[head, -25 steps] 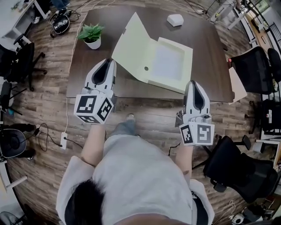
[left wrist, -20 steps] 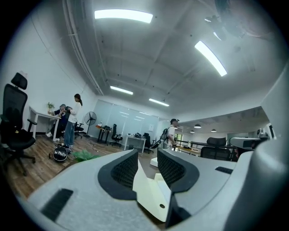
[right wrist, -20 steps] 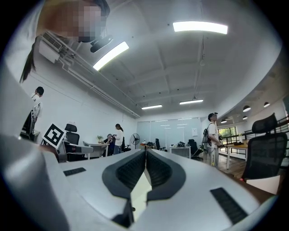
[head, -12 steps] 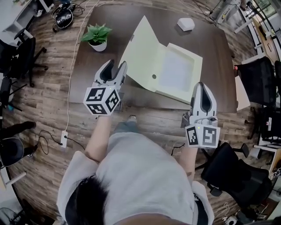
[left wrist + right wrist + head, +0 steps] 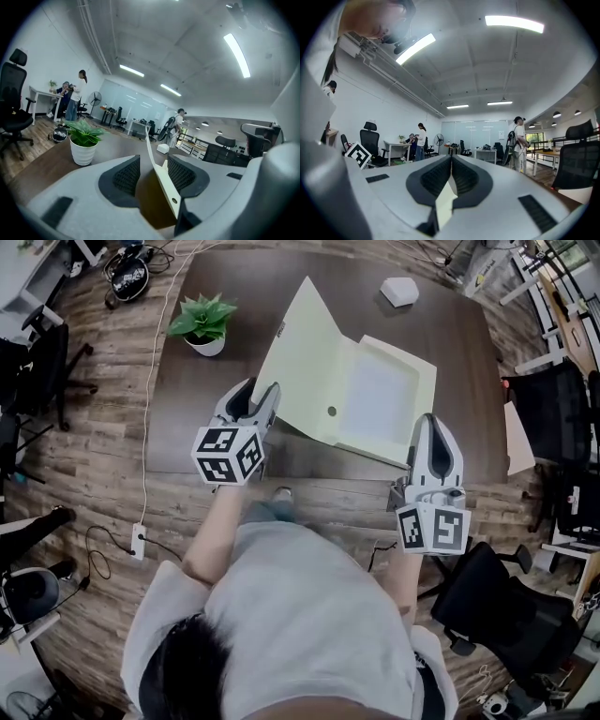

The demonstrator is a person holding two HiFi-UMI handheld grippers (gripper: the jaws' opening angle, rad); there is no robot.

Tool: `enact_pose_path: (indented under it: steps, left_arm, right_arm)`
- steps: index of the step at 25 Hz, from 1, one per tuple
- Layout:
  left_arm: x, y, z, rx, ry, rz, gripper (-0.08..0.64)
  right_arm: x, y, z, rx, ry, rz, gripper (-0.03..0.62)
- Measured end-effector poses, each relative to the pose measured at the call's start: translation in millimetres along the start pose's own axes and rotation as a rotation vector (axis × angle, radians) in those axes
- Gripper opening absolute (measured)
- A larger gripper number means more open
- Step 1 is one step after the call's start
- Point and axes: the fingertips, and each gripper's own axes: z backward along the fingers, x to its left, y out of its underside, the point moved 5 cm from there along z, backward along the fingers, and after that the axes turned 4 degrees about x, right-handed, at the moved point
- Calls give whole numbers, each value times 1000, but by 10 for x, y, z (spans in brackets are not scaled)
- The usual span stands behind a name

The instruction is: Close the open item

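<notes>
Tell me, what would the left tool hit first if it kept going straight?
The raised lid of the box file. Its edge stands between the left tool's opening jaws, so going on would likely push against it.

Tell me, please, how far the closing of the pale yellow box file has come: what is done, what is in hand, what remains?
Done: nothing yet; the box file lies open, its lid raised. In hand: the right tool is shut on the file's near edge; the left tool has its jaws opening, the lid's edge between them, not gripped. Left: fold the lid down shut.
</notes>
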Motion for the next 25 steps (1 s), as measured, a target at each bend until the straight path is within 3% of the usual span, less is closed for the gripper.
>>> enact_pose_path:
  steps: [2,4,9,25]
  left_arm:
    - [27,3,-15,-5,-5,13,141]
    - [42,-18,-18,-20,-7,25,35]
    - [-49,-94,-32,-53,44,75,12]
    - [-964,-310,-218,-36,117,-48,9]
  right_arm:
    - [-5,15,-16,5,5,0,14]
    - [-21,28,-28,7,12,-2,14]
    - [-110,47,-22,10,29,-9,14]
    - [-762,96,77,16,20,-43,14]
